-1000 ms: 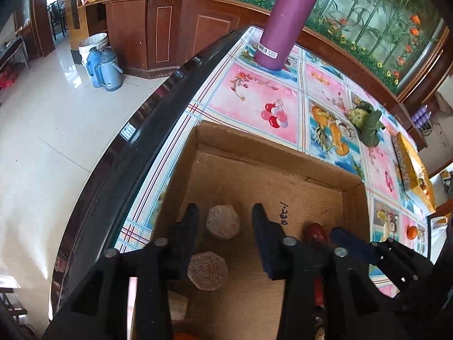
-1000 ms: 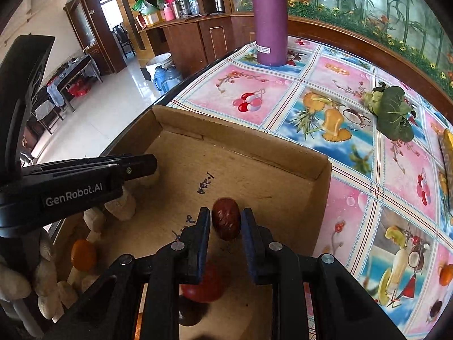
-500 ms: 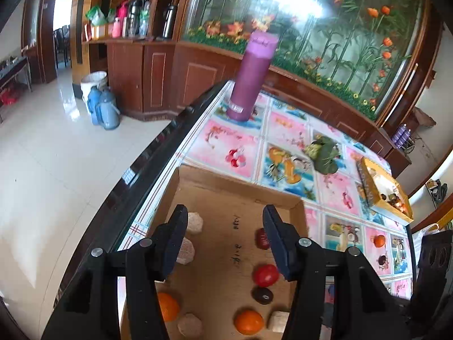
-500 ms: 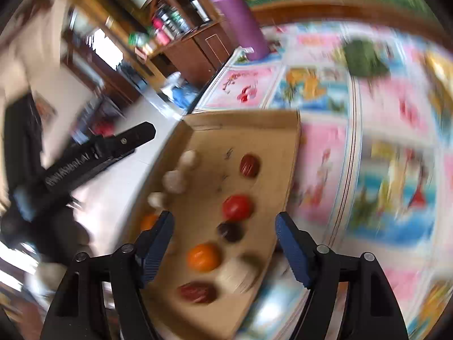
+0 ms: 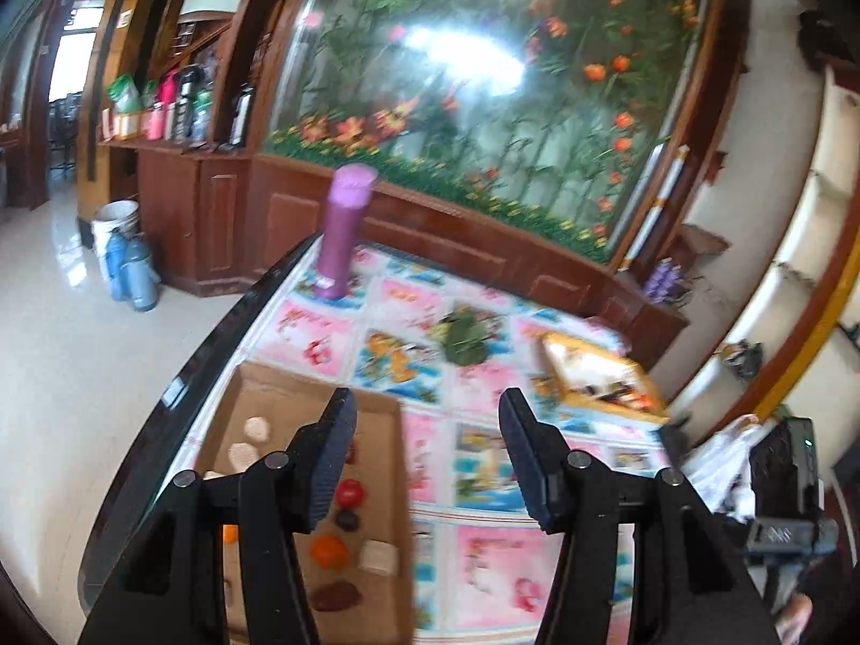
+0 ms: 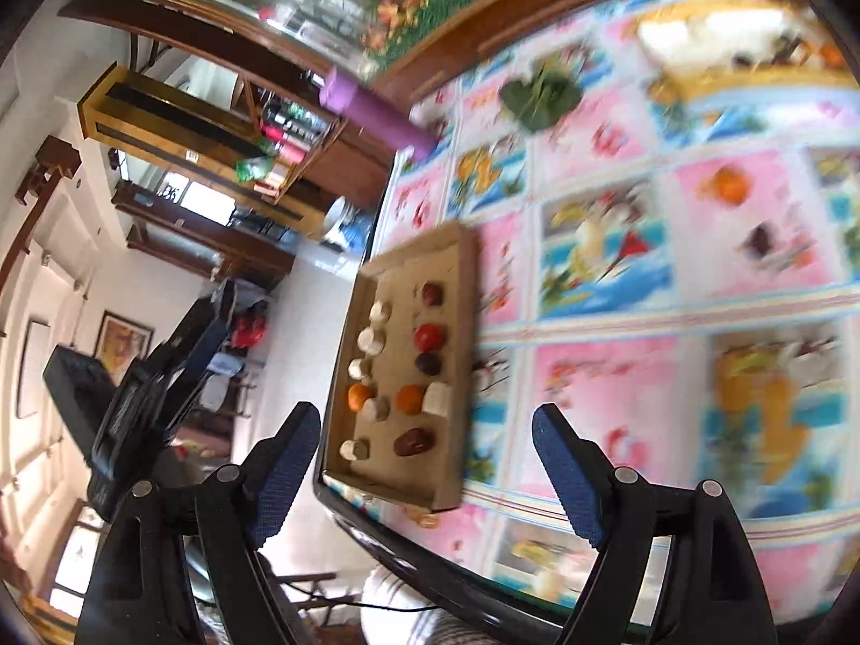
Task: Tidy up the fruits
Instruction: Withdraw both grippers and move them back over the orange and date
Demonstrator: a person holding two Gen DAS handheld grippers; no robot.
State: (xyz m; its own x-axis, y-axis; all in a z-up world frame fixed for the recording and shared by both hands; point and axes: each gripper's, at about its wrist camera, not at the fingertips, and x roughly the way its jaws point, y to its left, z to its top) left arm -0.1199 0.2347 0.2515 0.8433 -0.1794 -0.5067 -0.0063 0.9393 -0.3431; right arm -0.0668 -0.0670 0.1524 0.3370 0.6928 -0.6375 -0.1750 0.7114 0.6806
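**Right wrist view: both claws spread and empty, fruit lined up in the box**

Right wrist camera looks down on the cardboard box at the table's edge, with the right gripper held well above it, jaws wide apart and holding nothing. Inside, pale pieces run down one column, and dark and red fruits down the other: a red tomato-like fruit, an orange fruit, a brown date-like fruit. From the left wrist camera the left gripper is likewise spread and empty above the patterned tablecloth, the box below and to its left.

More fruit seems to sit in the yellow tray farther along the table (motion blur hides the details). These fruits look small, light, round and smooth, so likely to roll or squirt out; pinching each across its widest middle with gentle pressure should hold it without bruising.
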